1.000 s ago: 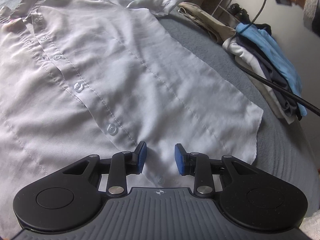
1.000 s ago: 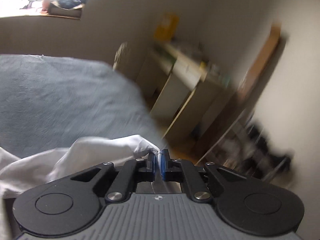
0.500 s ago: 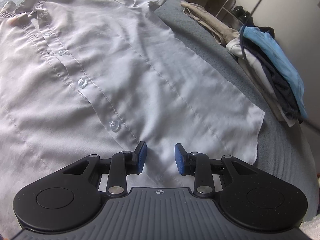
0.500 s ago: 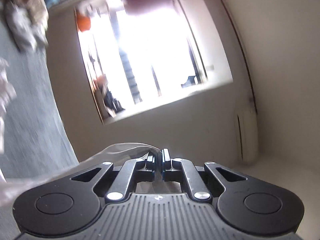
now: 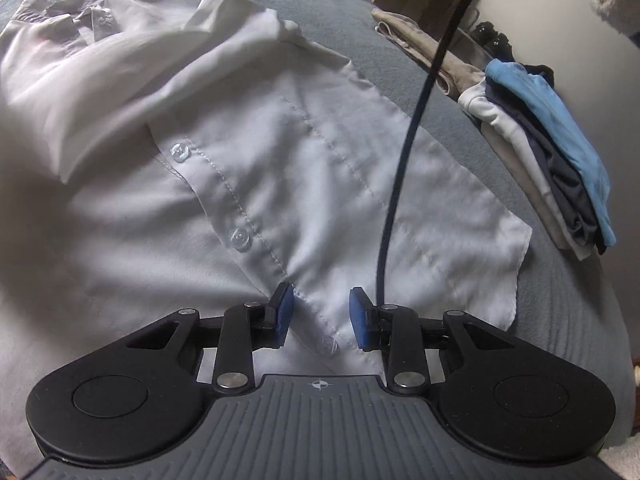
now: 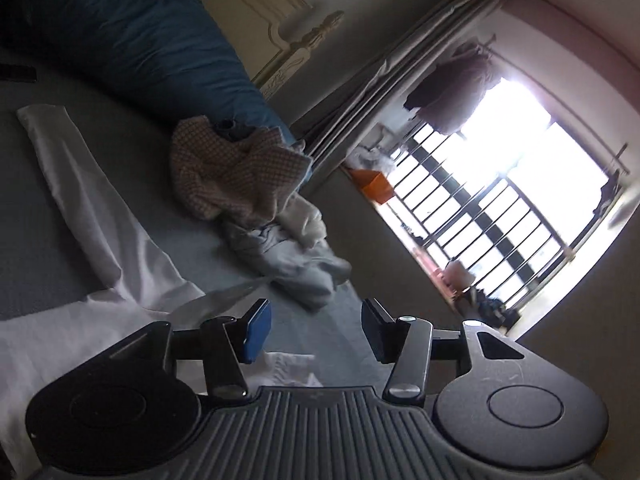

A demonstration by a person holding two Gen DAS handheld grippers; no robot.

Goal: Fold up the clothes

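Largest before us is the grey bed cover (image 5: 460, 128), which fills both views. On it our white shirt (image 5: 280, 184) lies buttoned side up, its hem toward six o'clock in the left wrist view and its collar (image 5: 92, 12) up at eleven o'clock. One sleeve (image 5: 132, 80) is folded across the chest, running from about one o'clock down to nine o'clock over the button placket. In the right wrist view the other sleeve (image 6: 80, 184) stretches flat from the shirt body toward ten o'clock.

At three o'clock in the left view we see a stack of folded clothes (image 5: 552, 160), blue on top, well apart from the shirt. A crumpled heap of unfolded clothes (image 6: 256, 196) sits near the centre of the right view, beside a blue pillow (image 6: 132, 40) at eleven o'clock.

A dark cable (image 5: 416, 128) hangs across the left view from one o'clock.

Our left gripper (image 5: 322, 318) hovers over the hem with its fingers spread, holding nothing. Our right gripper (image 6: 316, 330) is likewise spread wide and empty, above the shirt's edge.
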